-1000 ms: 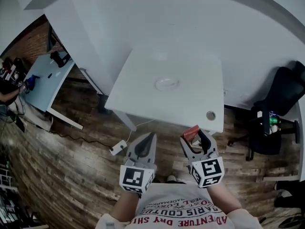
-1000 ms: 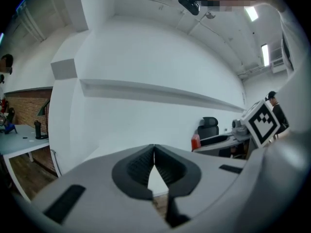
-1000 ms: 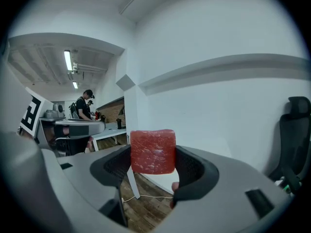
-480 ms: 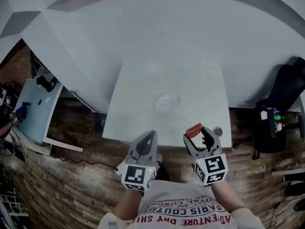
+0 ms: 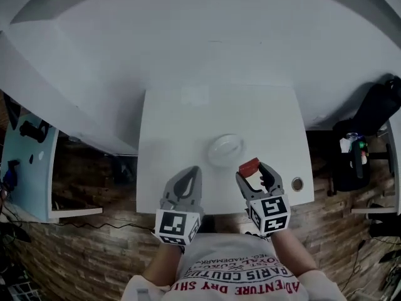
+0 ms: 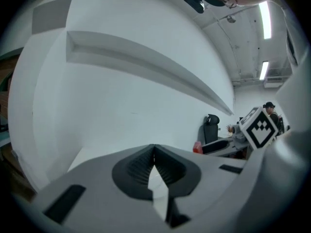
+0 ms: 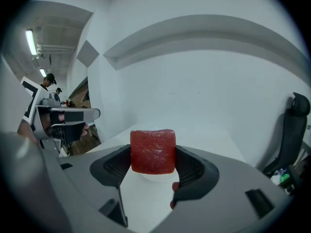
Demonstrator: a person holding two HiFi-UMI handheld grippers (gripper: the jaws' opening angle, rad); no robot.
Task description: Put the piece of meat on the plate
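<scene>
A red block of meat [image 7: 153,151] sits clamped between the jaws of my right gripper [image 7: 153,165]. In the head view the meat [image 5: 249,167] and my right gripper [image 5: 254,175] hang over the near right part of the white table [image 5: 182,137], just right of the white plate [image 5: 225,149]. In the right gripper view a sliver of the plate [image 7: 154,178] shows just beneath the meat. My left gripper [image 5: 186,179] is shut with nothing in it, over the table's near edge, left of the plate. In the left gripper view its tips [image 6: 154,159] meet.
A round cable hole [image 5: 297,184] sits at the table's near right corner. A black chair [image 5: 369,115] stands to the right of the table. White walls rise behind and to the left. A blue table [image 5: 25,168] stands at the far left. Wooden floor surrounds the table.
The view has swung toward the table, which now lies straight ahead. Both grippers have come over its near edge, the right one carrying the meat up beside the plate.
</scene>
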